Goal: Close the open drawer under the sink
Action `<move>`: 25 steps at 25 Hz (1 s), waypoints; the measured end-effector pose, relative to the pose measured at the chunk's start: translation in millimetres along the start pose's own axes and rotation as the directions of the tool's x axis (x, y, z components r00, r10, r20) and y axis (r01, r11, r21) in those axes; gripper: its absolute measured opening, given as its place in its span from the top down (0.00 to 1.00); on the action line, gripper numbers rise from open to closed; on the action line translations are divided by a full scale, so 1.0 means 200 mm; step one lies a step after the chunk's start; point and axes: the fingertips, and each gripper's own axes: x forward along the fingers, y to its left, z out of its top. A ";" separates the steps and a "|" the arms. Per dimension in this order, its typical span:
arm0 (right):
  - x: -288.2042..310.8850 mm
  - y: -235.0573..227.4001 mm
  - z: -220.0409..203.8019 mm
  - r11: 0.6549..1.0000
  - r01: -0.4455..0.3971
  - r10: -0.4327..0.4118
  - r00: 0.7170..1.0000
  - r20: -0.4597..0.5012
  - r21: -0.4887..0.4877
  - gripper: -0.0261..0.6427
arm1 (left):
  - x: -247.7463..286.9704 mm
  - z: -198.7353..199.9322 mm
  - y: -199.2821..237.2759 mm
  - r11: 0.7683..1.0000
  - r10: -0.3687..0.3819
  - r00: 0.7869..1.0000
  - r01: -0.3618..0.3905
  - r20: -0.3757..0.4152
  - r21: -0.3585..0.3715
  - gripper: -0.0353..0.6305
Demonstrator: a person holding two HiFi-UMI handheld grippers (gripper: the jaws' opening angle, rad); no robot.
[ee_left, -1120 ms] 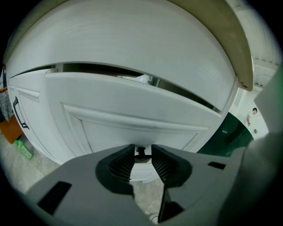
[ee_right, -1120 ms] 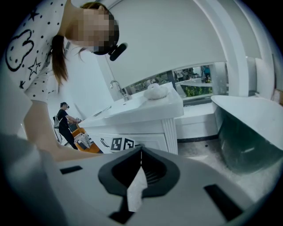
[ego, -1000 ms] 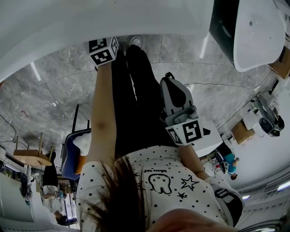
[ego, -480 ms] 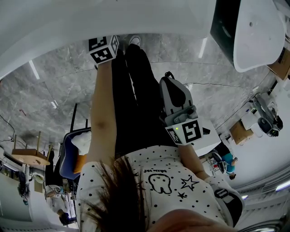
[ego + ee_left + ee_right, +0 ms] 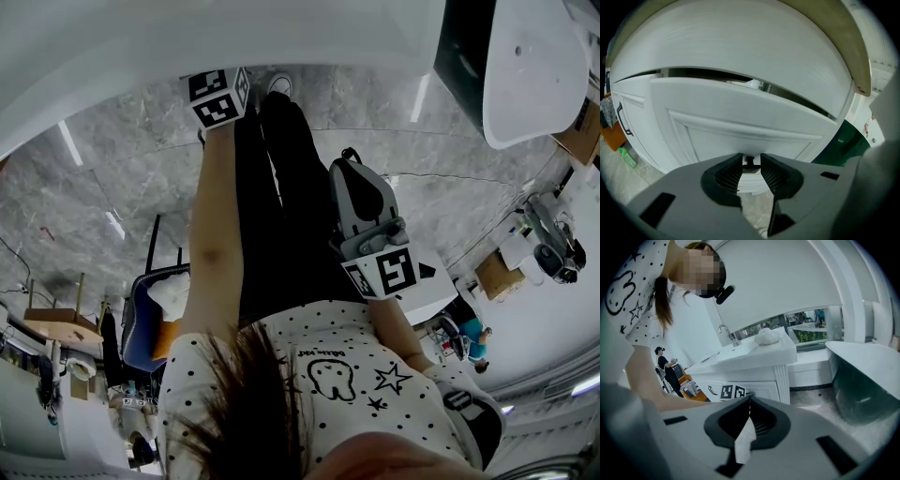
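In the left gripper view the white panelled drawer front [image 5: 740,124] fills the picture, pulled out a little with a dark gap [image 5: 717,75] along its top under the counter. My left gripper [image 5: 750,165] is open right at the drawer front, and a small dark knob [image 5: 749,161] shows between its tips with room on both sides. In the head view only its marker cube [image 5: 217,97] shows, below the white counter [image 5: 234,37]. My right gripper [image 5: 750,399] is shut and empty, held back near the person's waist [image 5: 352,161].
The right gripper view shows the vanity top [image 5: 754,355] with a faucet [image 5: 725,333] and a white cloth [image 5: 767,336]. A white bathtub [image 5: 862,376] stands to the right. The floor is grey marble [image 5: 103,187]. Another person [image 5: 665,366] stands far behind.
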 end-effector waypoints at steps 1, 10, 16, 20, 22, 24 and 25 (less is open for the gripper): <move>0.00 0.00 0.00 1.000 -0.001 0.001 1.000 -0.001 0.001 0.94 | 0.00 0.00 0.00 1.000 0.003 1.000 -0.003 -0.001 0.001 0.76; -0.01 -0.01 -0.02 1.000 -0.009 0.009 1.000 0.000 0.002 0.94 | 0.01 0.02 -0.04 1.000 -0.017 1.000 0.017 -0.005 -0.002 0.72; -0.01 -0.03 -0.02 1.000 -0.014 0.014 1.000 0.000 0.001 0.94 | -0.01 0.00 -0.06 1.000 -0.027 1.000 0.027 -0.004 0.003 0.71; -0.01 -0.05 -0.03 1.000 -0.019 0.019 1.000 0.001 0.001 0.94 | -0.03 0.04 -0.08 0.999 -0.031 0.999 0.031 0.015 0.015 0.71; -0.02 -0.02 -0.03 1.000 -0.023 0.023 1.000 0.005 0.000 0.94 | -0.06 0.05 -0.07 0.999 -0.032 0.999 0.032 0.021 0.024 0.71; -0.03 0.04 -0.02 1.000 -0.028 0.028 0.999 0.016 -0.007 0.94 | -0.12 0.08 -0.06 0.999 -0.036 0.999 0.035 0.031 0.027 0.71; -0.04 0.06 -0.01 0.999 -0.030 0.031 0.999 0.023 -0.011 0.94 | -0.15 0.09 -0.05 0.999 -0.037 0.999 0.036 0.037 0.026 0.71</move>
